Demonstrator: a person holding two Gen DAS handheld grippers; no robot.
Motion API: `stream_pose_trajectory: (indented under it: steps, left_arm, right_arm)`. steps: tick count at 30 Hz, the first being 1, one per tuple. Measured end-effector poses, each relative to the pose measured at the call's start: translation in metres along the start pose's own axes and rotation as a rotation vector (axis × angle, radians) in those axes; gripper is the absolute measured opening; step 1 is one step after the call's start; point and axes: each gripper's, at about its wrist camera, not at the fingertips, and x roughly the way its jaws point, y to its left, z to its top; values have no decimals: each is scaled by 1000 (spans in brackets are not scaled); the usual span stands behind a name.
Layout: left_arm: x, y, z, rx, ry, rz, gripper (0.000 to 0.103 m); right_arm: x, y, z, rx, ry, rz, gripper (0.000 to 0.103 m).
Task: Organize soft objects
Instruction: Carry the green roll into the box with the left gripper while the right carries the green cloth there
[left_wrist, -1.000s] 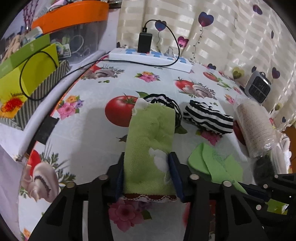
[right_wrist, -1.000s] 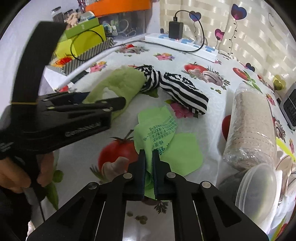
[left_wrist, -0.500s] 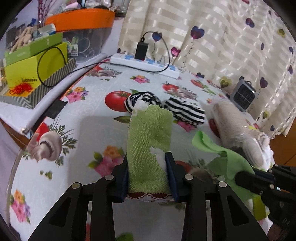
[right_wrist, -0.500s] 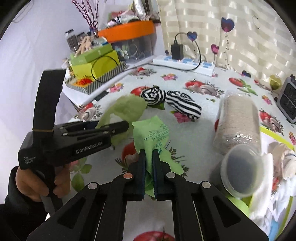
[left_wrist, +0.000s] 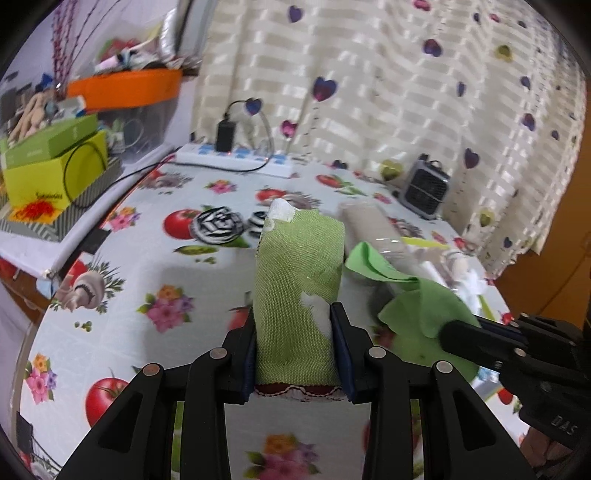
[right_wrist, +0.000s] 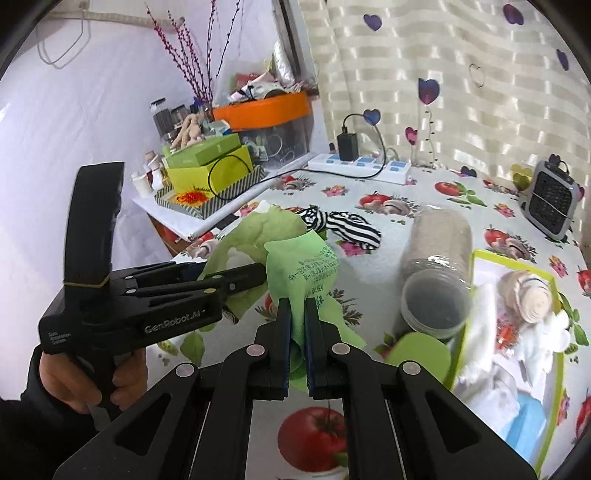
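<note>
left gripper (left_wrist: 294, 343): jaws clamped on green woven cloth (left_wrist: 295, 295), now lifted clear of the tablecloth (left_wrist: 110, 325) | right gripper (right_wrist: 297, 332): jaws pinched nearly closed on green printed wrapper (right_wrist: 306, 269), also raised | both soft items airborne, likely heading to the green-rimmed tray (right_wrist: 554, 413)

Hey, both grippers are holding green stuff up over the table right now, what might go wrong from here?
1. The right gripper pinches the thin green sheet by only a small part; most of it hangs free, so it may slip out.
2. The left gripper holds the green woven cloth right beside that sheet; the two could tangle.
3. The plastic-wrapped cup stack lies close by; a sideways swing could knock it rolling.
</note>
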Motion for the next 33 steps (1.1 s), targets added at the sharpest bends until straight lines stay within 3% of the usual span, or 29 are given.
stream_pose_trajectory:
  steps: [12,33]
  left_arm:
    - [-15,-52,5,68,-22,-66,34]
    - [-4,-138,15,185,-12,-200,34]
  right_arm:
    - [-45,-32,-11,79,-81,-41,6]
    - [-105,-103,-30,223,-162,-180,6]
